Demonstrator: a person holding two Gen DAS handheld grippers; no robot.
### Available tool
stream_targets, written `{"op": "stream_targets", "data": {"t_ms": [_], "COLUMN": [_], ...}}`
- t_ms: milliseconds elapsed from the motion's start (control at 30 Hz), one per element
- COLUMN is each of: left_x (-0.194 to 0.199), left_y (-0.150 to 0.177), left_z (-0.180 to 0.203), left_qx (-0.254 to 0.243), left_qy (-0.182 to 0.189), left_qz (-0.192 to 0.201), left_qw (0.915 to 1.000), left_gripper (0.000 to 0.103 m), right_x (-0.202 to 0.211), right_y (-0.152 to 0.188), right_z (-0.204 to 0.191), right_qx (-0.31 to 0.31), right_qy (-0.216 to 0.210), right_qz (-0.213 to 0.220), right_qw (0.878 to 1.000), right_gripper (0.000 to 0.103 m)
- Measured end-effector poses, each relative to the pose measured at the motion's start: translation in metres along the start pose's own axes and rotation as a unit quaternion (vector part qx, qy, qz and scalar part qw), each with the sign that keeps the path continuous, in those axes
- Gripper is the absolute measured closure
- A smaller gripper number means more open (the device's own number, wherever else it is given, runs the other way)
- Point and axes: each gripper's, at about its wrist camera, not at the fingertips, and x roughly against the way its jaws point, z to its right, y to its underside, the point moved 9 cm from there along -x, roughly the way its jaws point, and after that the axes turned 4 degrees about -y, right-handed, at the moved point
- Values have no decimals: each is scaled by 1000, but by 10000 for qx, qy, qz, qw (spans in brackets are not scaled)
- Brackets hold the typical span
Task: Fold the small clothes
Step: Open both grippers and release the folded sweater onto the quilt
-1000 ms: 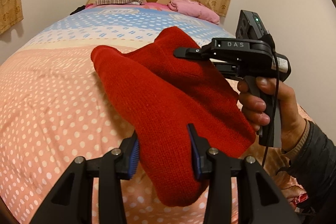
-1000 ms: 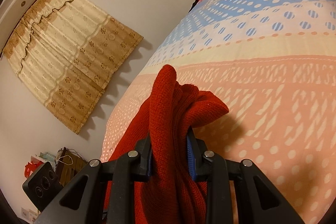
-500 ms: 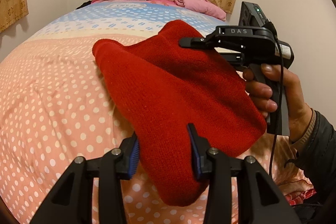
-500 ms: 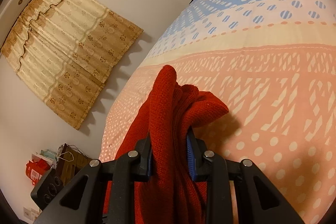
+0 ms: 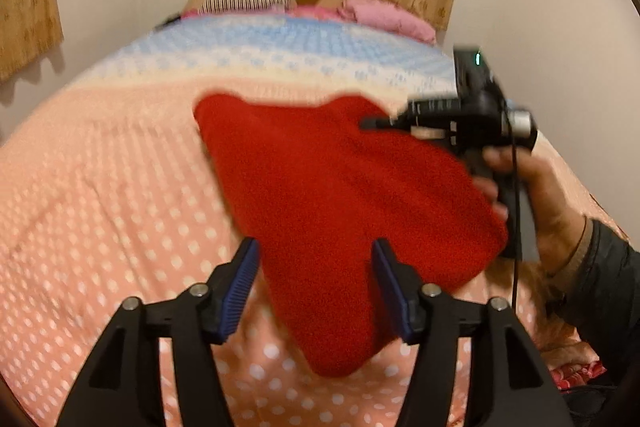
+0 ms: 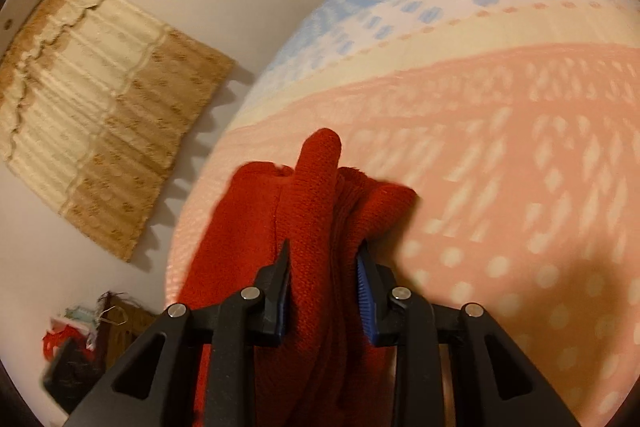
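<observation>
- two grippers share one red knit garment (image 5: 340, 195) above the bed (image 5: 100, 207), towards its foot edge — both views are smeared.
- left gripper (image 5: 314, 275): jaws have just been spreading; cloth hangs between the blue pads, which stand apart from it.
- right gripper (image 6: 324, 281): jaws have just eased slightly, pads pinching bunched folds — its far tip is buried in cloth.
- garment's lower end is cut off.

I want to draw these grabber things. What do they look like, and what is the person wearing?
Each gripper, like the left gripper, is black, with two angled fingers, silver bolts and ribbed blue pads. The right gripper looks the same; its pistol handle has white lettering, a green light and a black cable. The right hand comes from a dark sleeve.
</observation>
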Motion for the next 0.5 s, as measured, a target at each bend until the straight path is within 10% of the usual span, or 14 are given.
{"op": "stream_targets", "data": {"t_ms": [300,500], "left_x": [-35,-36], "left_y": [2,11], "left_z": [-48,-48], "left_qx": [435,474], "left_qy": [-617,-731], "left_qz": [-64,-7], "left_qw": [9971,9962], "left_gripper": [23,11], "right_x": [69,52], "right_y": [6,68], "right_z": [-70,-96], "right_qx": [1118,1589], "right_qy": [-5,-283], "right_qz": [931,114], "right_qw": [9894,9868], "right_gripper": [63,55]}}
